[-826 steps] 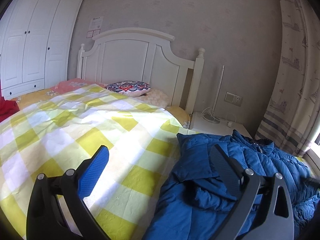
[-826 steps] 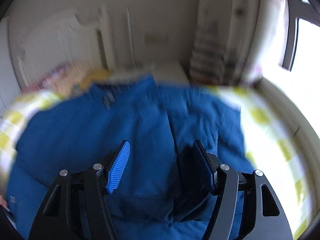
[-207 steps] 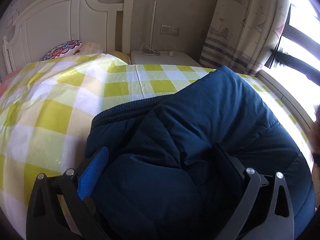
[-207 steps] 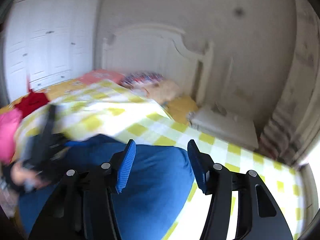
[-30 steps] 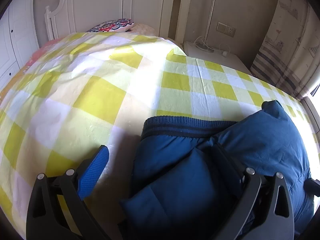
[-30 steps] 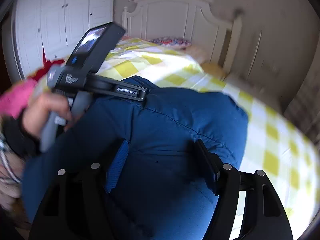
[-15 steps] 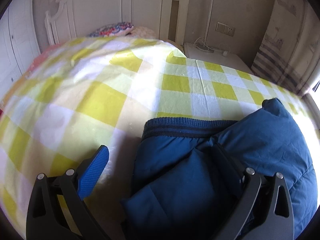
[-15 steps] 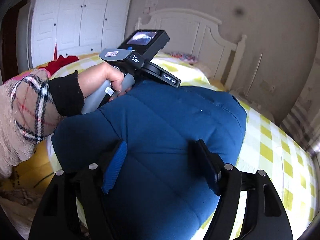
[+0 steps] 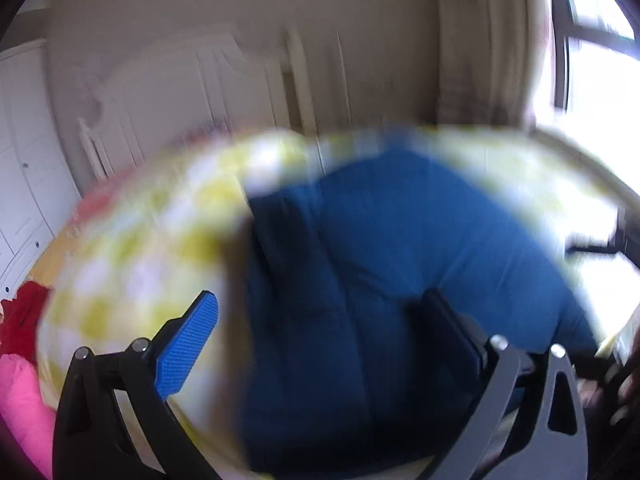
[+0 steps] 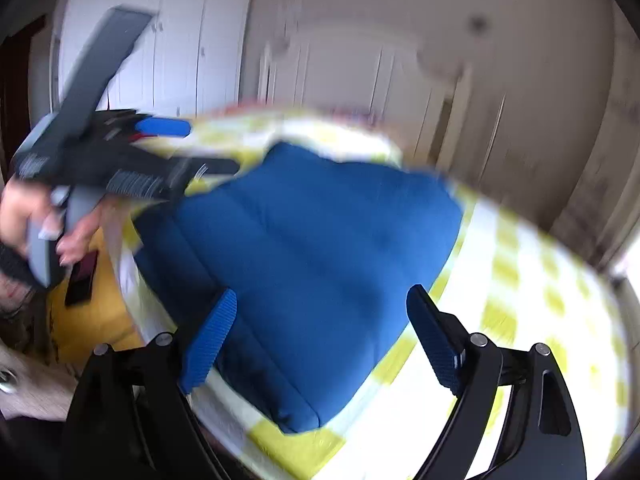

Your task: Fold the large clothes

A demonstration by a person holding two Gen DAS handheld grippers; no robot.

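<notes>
A blue padded jacket (image 10: pixel 320 240) lies folded into a compact block on the yellow and white checked bed cover (image 10: pixel 520 300). My right gripper (image 10: pixel 322 340) hovers over the jacket's near edge; its jaws are opening, with jacket below the gap but neither pad pressing on it. A hand holds my left gripper (image 10: pixel 208 148) lifted at the jacket's far left corner, open and empty. The left wrist view is blurred: the open left gripper (image 9: pixel 320 336) frames the jacket (image 9: pixel 400 260) from above.
A white wardrobe (image 10: pixel 180 40) and white headboard (image 10: pixel 340 68) stand behind the bed. Red clothing (image 9: pixel 24 320) and pink clothing (image 9: pixel 20 408) lie at the bed's left side. A dark flat object (image 10: pixel 82 276) rests on the yellow sheet. A bright window (image 9: pixel 600 80) is to the right.
The left gripper has lifted off the jacket and swung away fast, blurring its view. The right gripper's jaws have spread wider and it has pulled back, showing the folded jacket whole.
</notes>
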